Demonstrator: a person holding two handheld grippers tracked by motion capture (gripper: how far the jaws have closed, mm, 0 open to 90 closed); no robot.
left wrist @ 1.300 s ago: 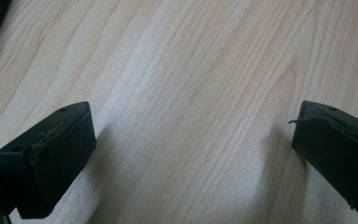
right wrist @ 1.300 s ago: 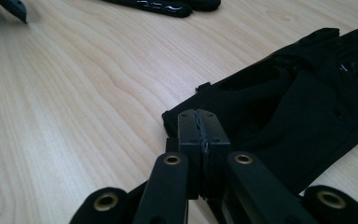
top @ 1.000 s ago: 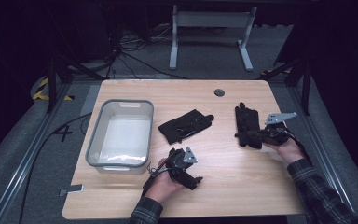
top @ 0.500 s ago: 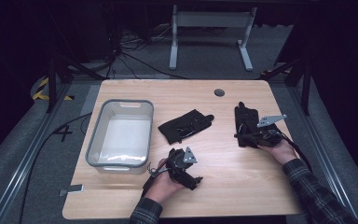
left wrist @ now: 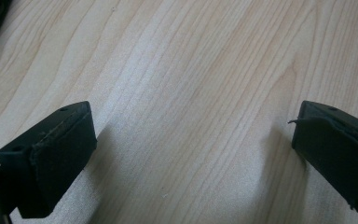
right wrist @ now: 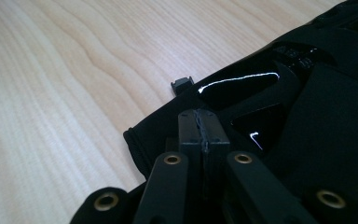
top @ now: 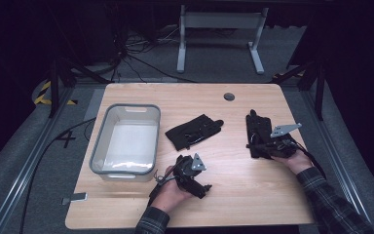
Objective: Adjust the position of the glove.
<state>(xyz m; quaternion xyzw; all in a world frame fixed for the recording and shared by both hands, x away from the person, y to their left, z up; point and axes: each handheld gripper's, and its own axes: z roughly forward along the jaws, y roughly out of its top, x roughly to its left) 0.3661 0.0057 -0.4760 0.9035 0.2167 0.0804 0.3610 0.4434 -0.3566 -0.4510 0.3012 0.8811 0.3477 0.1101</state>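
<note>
Black tongs, brass rivets, grey three-cornered plates, plaid sleeves

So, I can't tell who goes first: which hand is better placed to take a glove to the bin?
Right. The right gripper is shut over the right glove; the left gripper rests open on bare table.

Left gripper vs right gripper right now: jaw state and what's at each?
The left gripper has its jaws wide apart over bare table; the right gripper has its jaws pressed together. The left gripper has nothing near its jaws; the right gripper rests at the edge of the right-hand black glove. Both are hand-held, low over the table.
</note>
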